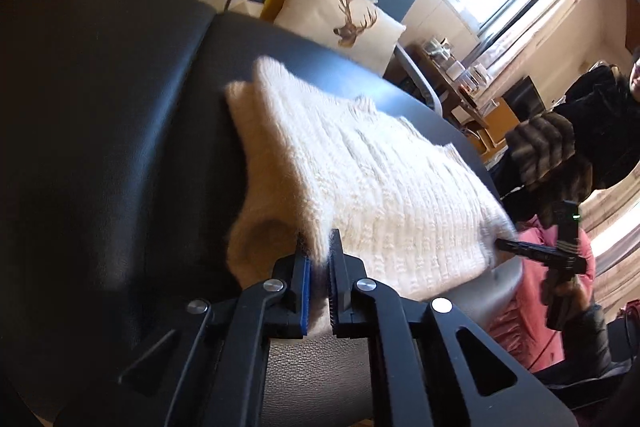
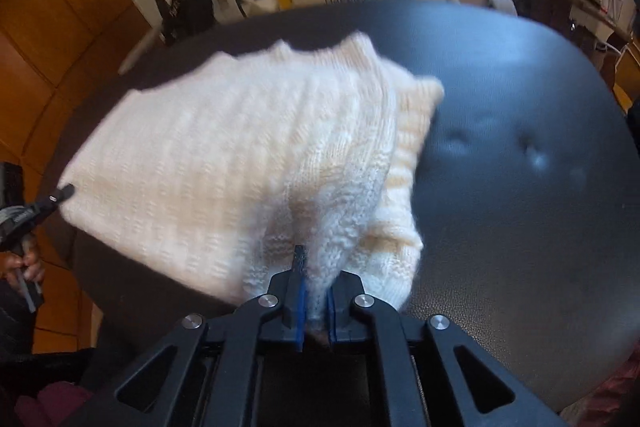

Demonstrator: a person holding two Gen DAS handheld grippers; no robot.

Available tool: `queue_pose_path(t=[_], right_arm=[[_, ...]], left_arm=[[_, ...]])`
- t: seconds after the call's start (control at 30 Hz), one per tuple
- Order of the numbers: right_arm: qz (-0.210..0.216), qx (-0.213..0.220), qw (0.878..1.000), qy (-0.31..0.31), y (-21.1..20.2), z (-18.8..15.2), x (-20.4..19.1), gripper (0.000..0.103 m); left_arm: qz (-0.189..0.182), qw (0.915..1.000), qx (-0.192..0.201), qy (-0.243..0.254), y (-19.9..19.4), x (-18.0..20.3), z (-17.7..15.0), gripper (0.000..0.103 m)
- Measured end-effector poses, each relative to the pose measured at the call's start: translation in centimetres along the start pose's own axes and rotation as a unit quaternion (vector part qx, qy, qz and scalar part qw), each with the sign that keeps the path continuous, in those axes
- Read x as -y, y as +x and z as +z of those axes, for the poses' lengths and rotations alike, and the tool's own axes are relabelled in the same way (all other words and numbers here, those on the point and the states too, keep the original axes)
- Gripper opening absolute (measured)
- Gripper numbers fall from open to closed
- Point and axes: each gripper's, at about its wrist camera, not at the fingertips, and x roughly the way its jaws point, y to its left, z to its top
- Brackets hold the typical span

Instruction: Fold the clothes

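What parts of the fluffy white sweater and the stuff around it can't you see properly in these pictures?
- Sweater: blurred in both views; its underside is hidden against the black seat.
- The knit between the left gripper fingers: hidden by the pads, left wrist view.
- The same at the right gripper, right wrist view.
- Shelf items by the window: too small.
- Pink cloth: partly hidden behind the seat and the right gripper.

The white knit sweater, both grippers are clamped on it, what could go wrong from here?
The left gripper and right gripper each pinch only a thin edge of the white knit sweater, so the fuzzy knit could slip out. The sweater lies near the black leather seat's front edge and could slide off.
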Motion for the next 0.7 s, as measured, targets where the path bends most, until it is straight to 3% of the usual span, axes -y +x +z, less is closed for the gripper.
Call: queue_pose_path(t=[0.07,0.17,0.33,0.4,0.43,0.57,0.6,0.7], right_arm=[[0.014,0.017,1.000,0.005,-1.2,-0.4,0.1,0.006],[-0.009,-0.026,0.999,0.023,0.9,-1.7,2.1,0.006],[-0.003,-0.025,0.998,0.066,1.9,-2.4,4.0,0.006],[0.025,-0.035,0.996,0.076,1.2,-2.0,4.1,0.010],[0.021,-0.036,0.996,0.084,0.7,-1.7,4.2,0.020],[-0.090,-0.004,0.994,0.063,-2.7,-1.5,3.7,0.026],[-0.082,0.000,0.995,0.058,-3.3,-1.6,3.2,0.026],[0.022,-0.008,1.000,0.015,-2.9,-0.8,-0.9,0.026]], left_arm=[[0.012,0.9999,-0.006,0.004,0.2,-0.3,-0.2,0.006],[0.030,0.9993,-0.021,0.003,0.9,-0.9,-0.7,0.006],[0.033,0.9989,-0.031,-0.013,0.4,-1.4,-0.9,0.008],[0.045,0.9986,-0.028,-0.007,-0.6,-1.0,-1.0,0.011],[0.056,0.9982,-0.023,-0.002,-1.2,-0.9,-1.0,0.012],[0.089,0.9959,0.016,0.008,-3.7,0.0,-1.2,0.018],[0.082,0.9962,0.026,0.012,-4.2,0.5,-1.2,0.018],[0.019,0.9986,0.027,0.041,-3.8,3.4,-1.0,0.026]])
